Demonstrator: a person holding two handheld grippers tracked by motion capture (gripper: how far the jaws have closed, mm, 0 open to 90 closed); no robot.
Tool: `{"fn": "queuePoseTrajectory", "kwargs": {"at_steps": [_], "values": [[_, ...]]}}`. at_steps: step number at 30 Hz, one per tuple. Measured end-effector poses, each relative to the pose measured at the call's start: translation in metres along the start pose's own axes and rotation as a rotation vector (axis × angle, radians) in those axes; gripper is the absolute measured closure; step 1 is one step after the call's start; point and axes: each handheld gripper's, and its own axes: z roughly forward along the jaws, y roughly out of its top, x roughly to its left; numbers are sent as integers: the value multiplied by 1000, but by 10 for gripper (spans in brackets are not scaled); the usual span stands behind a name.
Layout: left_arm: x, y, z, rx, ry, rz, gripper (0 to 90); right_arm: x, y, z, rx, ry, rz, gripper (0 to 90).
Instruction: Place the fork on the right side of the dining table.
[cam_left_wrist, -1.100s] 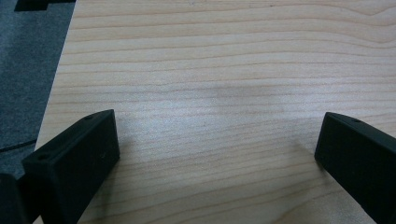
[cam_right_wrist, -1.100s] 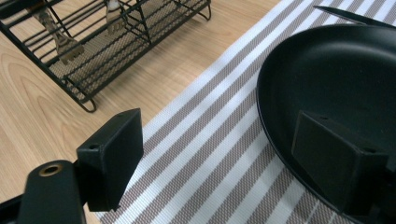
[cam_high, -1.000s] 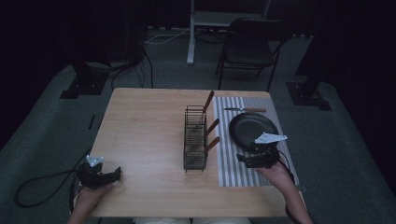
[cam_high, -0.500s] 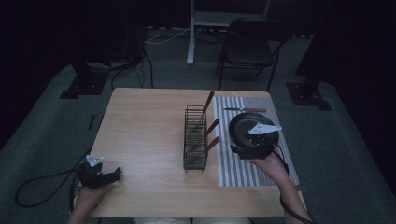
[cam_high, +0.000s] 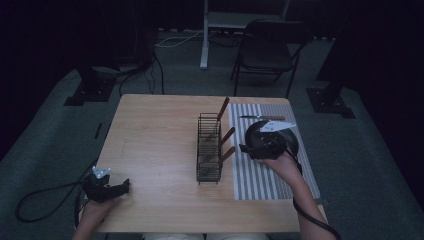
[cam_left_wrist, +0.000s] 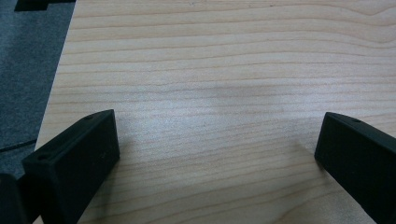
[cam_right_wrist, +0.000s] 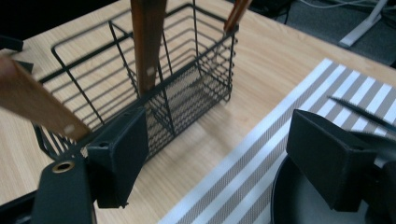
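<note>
Near the tabletop's right edge, the right gripper (cam_high: 244, 148) hangs above the striped mat (cam_high: 260, 175), its jaws aimed left at the wire rack (cam_high: 209, 150); they stand spread with nothing between them, though they have just been closing a little. Beneath that hand lies a dark pan (cam_right_wrist: 299, 200), resting on the mat beside the rack; a knife (cam_high: 262, 118) lies on the mat's far end, its long axis running across the tabletop, brown handle toward the right edge. The rack sits mid-table with its long axis running from near edge to far edge; three wooden handles (cam_high: 226, 136) stick out of it, all slanting up and toward the right edge, spaced along its length; in the right gripper view one handle (cam_right_wrist: 147, 42) stands nearly upright in a middle compartment. At the near left corner the left gripper (cam_high: 125, 186) rests, jaws wide apart over bare wood (cam_left_wrist: 210, 93); the whole left half of the tabletop lies open.
</note>
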Motion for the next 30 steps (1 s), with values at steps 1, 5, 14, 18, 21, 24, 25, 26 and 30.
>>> {"fn": "queuePoseTrajectory", "kwargs": {"at_steps": [1, 5, 14, 18, 21, 24, 25, 26, 30], "values": [[0, 0, 0, 0, 0, 1, 0, 0, 4, 0, -3, -1, -1, 208], [0, 0, 0, 1, 1, 2, 0, 0, 17, -4, -23, 5, -5, 230], [0, 0, 0, 1, 1, 2, 0, 13, 35, -5, -48, 34, -20, 244], [0, 0, 0, 1, 0, 2, 0, 20, 40, 2, -27, 31, -18, 286], [0, 0, 0, -1, 0, -1, 0, 22, 43, 7, -11, 21, -5, 327], [0, 0, 0, 1, 0, 1, 0, 22, 44, 12, 4, 7, 5, 362], [0, 0, 0, 1, 0, 1, 0, 23, 45, 13, 8, 7, 16, 362], [0, 0, 0, 1, 0, 1, 0, 23, 46, 17, 15, 14, 35, 409], [0, 0, 0, 1, 0, 1, 0, 26, 47, 23, 28, 28, 49, 484]]}}
